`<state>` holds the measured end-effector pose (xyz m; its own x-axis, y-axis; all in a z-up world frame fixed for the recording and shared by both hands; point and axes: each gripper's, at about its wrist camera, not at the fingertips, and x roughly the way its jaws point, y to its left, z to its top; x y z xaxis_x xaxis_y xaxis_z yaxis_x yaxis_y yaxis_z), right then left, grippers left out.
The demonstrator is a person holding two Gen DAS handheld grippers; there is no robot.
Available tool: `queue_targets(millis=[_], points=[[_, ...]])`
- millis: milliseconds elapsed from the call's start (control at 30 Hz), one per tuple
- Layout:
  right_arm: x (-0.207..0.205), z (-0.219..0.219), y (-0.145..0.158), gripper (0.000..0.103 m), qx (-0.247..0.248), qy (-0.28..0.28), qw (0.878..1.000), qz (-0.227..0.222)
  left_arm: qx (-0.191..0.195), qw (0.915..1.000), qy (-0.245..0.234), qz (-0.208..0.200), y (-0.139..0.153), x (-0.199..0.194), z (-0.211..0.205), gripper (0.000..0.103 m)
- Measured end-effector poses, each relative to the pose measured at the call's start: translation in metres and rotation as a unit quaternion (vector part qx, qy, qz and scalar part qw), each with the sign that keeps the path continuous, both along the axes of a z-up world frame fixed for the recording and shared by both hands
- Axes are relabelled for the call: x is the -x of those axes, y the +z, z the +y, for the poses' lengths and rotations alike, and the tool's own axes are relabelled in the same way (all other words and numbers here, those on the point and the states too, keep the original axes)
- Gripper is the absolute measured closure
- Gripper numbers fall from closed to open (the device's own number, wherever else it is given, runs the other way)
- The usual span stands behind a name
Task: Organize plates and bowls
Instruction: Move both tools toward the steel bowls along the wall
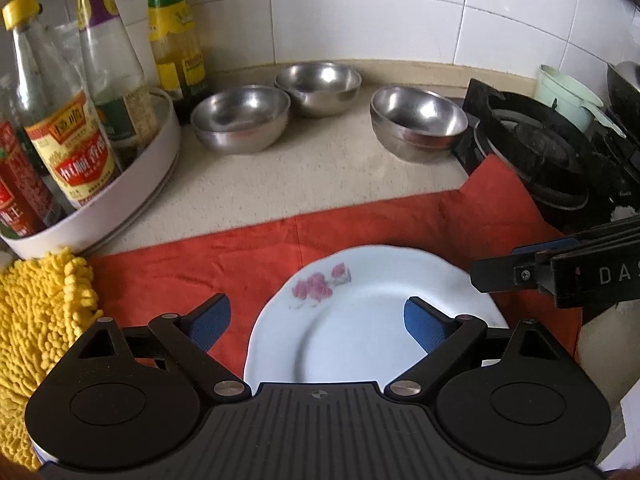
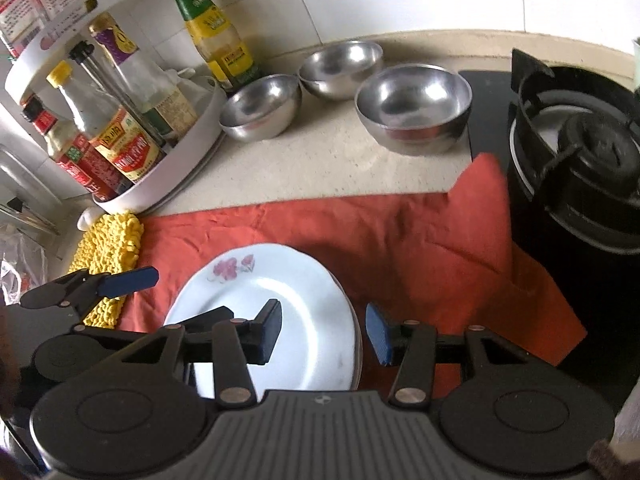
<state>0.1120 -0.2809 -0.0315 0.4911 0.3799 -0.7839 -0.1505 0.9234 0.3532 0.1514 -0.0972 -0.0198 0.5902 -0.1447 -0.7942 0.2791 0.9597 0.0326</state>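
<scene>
Rack: a white two-tier rack (image 2: 168, 184) stands at the far left of the worktop (image 1: 320, 176). Its lower tray holds sauce bottles (image 2: 120, 148); I count at least four there in the right wrist view. The upper tier carries packets, too cut off to count.
Tall bottle: one yellow-labelled bottle (image 2: 218, 36) stands on the worktop just behind the rack, against the tiled wall.
Mop cloth: one yellow shaggy cloth (image 1: 40, 320) lies at the near left, touching the red cloth (image 1: 360, 232).
Bowls: three steel bowls, all empty and upright. Two (image 1: 240, 118) (image 1: 318, 86) sit close together near the rack, and the third (image 1: 418, 120) sits apart to the right, just beside the stove (image 1: 540, 152).
Plates: a white plate (image 1: 360, 320) with a pink flower lies on the red cloth. In the right wrist view a second rim shows under its right edge, so it is a stack of at least two.
Left gripper (image 1: 316, 326): my jaws stand wide apart, holding nothing, the left pad over the red cloth and the right pad over the plate.
Right gripper (image 2: 324, 334): jaws partly apart, straddling the right rim of the plates. I cannot tell whether the pads touch it.
Stove: one black burner at the far right, with a pale cup (image 1: 560, 92) behind it.
</scene>
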Motion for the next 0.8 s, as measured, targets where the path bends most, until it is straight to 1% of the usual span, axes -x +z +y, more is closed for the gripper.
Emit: queue_targets(millis=[200, 300, 500, 600, 700, 800], points=[[-0.007, -0.012, 0.007, 0.059, 0.004, 0.004, 1.0, -0.022, -0.012, 0.9995, 0.014, -0.027, 0.011, -0.011, -0.004, 0.005], [-0.015, -0.02, 0.01, 0.059, 0.007, -0.002, 0.999, -0.031, -0.022, 0.999, 0.013, -0.036, 0.018, -0.021, -0.006, 0.004], [-0.036, -0.029, 0.018, 0.059, 0.01, -0.027, 0.998, -0.048, -0.015, 0.9988, 0.001, -0.046, 0.027, -0.052, -0.001, 0.003], [-0.047, -0.027, 0.025, 0.059, 0.003, -0.03, 0.998, -0.053, -0.012, 0.9989, 0.001, -0.046, 0.029, -0.069, 0.0, 0.003], [-0.064, -0.019, 0.031, 0.059, 0.007, -0.029, 0.998, -0.063, -0.01, 0.9991, 0.006, -0.04, 0.027, -0.088, 0.006, 0.003], [-0.087, -0.007, 0.034, 0.059, -0.005, -0.019, 0.998, -0.066, 0.003, 0.9992, 0.031, -0.025, 0.019, -0.111, 0.014, 0.003]])
